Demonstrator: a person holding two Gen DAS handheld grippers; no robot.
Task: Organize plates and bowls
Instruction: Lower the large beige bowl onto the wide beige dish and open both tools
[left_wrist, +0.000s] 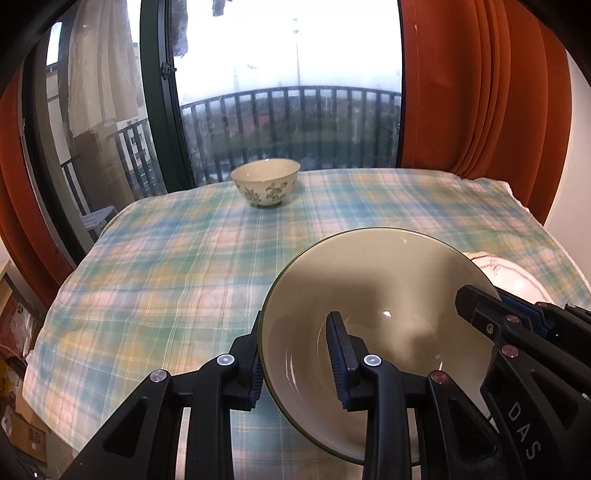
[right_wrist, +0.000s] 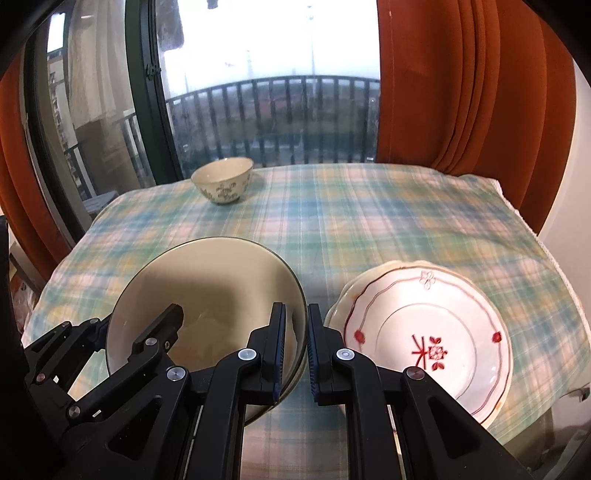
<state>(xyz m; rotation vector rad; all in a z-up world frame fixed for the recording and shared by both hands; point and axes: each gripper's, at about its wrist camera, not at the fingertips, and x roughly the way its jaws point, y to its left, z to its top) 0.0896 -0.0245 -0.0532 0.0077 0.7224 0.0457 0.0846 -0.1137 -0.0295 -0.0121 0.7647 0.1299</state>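
Observation:
Both grippers hold a large cream bowl (left_wrist: 369, 277) (right_wrist: 207, 280) with a thin green rim, low over the checked tablecloth. My left gripper (left_wrist: 297, 365) is shut on its left rim, one finger inside the bowl and one outside. My right gripper (right_wrist: 295, 350) is shut on the right rim, which passes between its pads. Each view also shows the other gripper on the opposite rim. A small cream bowl (left_wrist: 266, 182) (right_wrist: 222, 180) with a dark floral pattern stands upright at the table's far side. Stacked white plates (right_wrist: 424, 332) (left_wrist: 509, 277) with red flower marks lie right of the held bowl.
The table (left_wrist: 166, 258) wears a blue, green and yellow checked cloth that hangs over its edges. Behind it are a glass balcony door with a dark frame (left_wrist: 162, 92) and orange curtains (left_wrist: 480, 92). Boxes (left_wrist: 26, 424) lie on the floor at the left.

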